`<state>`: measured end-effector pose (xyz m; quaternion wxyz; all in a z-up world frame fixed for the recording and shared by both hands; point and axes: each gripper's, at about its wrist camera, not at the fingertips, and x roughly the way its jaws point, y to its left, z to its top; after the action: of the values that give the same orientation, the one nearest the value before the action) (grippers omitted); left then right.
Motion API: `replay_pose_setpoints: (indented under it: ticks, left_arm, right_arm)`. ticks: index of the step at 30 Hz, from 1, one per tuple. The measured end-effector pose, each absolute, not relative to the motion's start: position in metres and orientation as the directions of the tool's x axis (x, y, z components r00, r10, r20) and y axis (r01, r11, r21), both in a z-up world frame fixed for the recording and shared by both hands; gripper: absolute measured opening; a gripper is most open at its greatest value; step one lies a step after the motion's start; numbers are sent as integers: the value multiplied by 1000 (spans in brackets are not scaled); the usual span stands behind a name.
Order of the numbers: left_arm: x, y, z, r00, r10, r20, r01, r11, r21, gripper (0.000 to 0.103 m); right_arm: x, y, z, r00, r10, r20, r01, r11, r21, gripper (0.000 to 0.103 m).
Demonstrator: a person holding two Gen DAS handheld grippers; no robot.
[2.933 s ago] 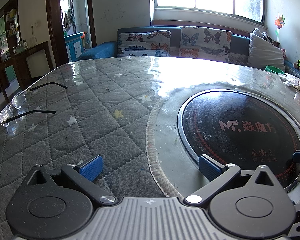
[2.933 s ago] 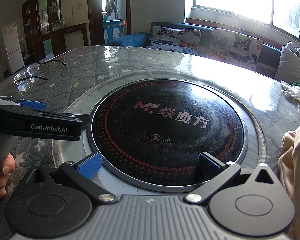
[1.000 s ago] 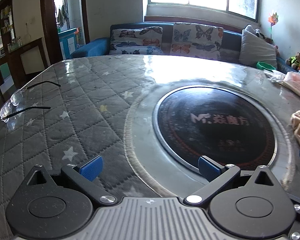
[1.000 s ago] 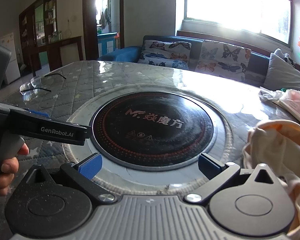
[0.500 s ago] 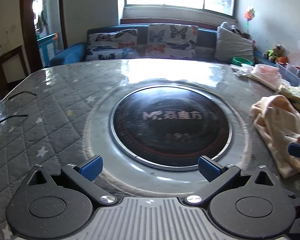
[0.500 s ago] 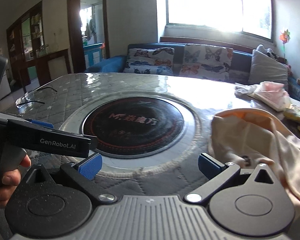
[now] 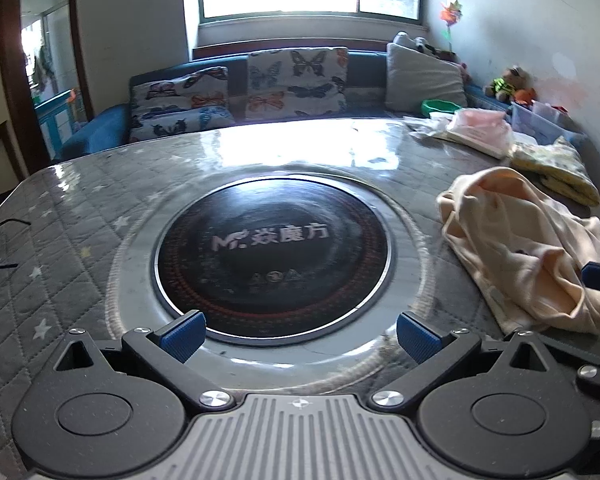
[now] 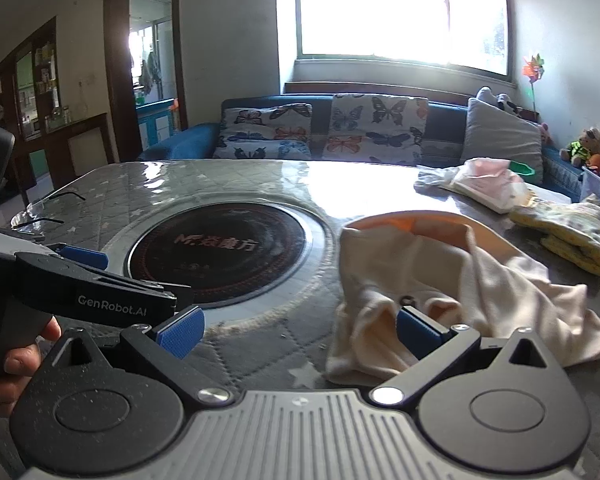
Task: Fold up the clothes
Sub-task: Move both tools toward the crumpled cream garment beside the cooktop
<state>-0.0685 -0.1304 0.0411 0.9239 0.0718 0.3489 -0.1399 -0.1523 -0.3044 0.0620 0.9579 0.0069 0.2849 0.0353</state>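
Note:
A crumpled cream garment (image 7: 528,248) lies on the table's right side, also in the right wrist view as the cream garment (image 8: 452,284). My left gripper (image 7: 298,334) stands open over the near rim of the round black cooktop (image 7: 272,254), empty. My right gripper (image 8: 298,334) is open too; its right blue pad (image 8: 416,332) is against the garment's near edge, the left pad over bare table. Nothing is held. The left gripper's body (image 8: 96,292) shows at the left of the right wrist view, held by a hand (image 8: 16,364).
Folded yellow cloth (image 7: 556,168) and a pink and white pile (image 7: 476,128) lie at the table's far right. Eyeglasses (image 8: 40,212) rest at the far left edge. A blue sofa with butterfly cushions (image 7: 260,88) stands behind the grey quilted table cover (image 7: 60,232).
Both grippers have swung to the right; the cooktop slid left in view and the cream garment came in. The right gripper's right pad now reaches the garment's near edge.

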Motion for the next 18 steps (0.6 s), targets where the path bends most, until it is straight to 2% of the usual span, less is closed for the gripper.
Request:
replay_pose_setpoints:
  ticks: [18]
  left_arm:
    - [-70, -169, 42, 677, -284, -679, 415, 909, 34, 103]
  right_arm:
    - [-179, -341, 75, 844, 2, -536, -2, 1000, 1, 103]
